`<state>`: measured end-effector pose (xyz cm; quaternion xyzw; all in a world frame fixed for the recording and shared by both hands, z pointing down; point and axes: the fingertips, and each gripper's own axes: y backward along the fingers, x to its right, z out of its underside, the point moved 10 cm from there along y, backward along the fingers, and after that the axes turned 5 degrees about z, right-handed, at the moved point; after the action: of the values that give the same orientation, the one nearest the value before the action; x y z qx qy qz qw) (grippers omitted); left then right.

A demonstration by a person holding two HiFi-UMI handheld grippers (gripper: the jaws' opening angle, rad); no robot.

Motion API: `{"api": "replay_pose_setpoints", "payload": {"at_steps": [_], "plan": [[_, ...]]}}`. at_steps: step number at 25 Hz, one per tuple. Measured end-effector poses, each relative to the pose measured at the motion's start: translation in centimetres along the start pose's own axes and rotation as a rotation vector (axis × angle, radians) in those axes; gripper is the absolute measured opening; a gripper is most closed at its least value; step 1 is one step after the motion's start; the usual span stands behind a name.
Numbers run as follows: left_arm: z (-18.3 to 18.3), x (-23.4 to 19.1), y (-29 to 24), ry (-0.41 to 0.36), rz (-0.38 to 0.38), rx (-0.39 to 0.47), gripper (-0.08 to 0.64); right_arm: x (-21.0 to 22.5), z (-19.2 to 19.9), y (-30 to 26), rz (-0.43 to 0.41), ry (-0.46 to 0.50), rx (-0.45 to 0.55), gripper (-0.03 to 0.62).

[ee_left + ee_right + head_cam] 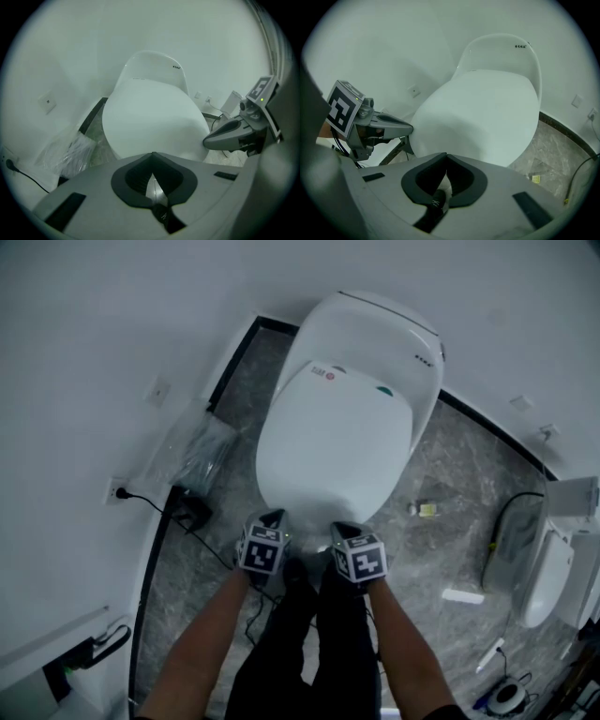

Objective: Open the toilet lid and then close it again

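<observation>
1. The toilet lid (333, 442) is lying shut on the toilet (403, 334), straight ahead of the person.
2. The left tool (274, 519) and right tool (345, 531) are hovering near its front edge, jaws pressed together, gripping nothing.
3. The opening step is probably only beginning; the next move calls for getting the tips under the lid's rim.

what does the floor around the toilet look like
Grey marbled stone floor, pale veins; clearest in the head view.

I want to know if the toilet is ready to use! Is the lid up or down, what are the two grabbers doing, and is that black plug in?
Toilet lid: closed, lying flat down.
Left gripper: shut, holding nothing.
Right gripper: shut, holding nothing.
Black plug: plugged in.
</observation>
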<state>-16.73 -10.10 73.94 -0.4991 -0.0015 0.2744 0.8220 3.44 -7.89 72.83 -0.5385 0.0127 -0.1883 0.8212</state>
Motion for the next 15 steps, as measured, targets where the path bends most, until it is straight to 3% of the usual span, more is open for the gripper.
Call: {"api": "replay_pose_setpoints", "payload": {"at_steps": [15], "plan": [[-0.7, 1.8, 3.8, -0.011, -0.011, 0.049, 0.006, 0.4, -0.8, 4.3, -0.023, -0.056, 0.09, 0.013]]}}
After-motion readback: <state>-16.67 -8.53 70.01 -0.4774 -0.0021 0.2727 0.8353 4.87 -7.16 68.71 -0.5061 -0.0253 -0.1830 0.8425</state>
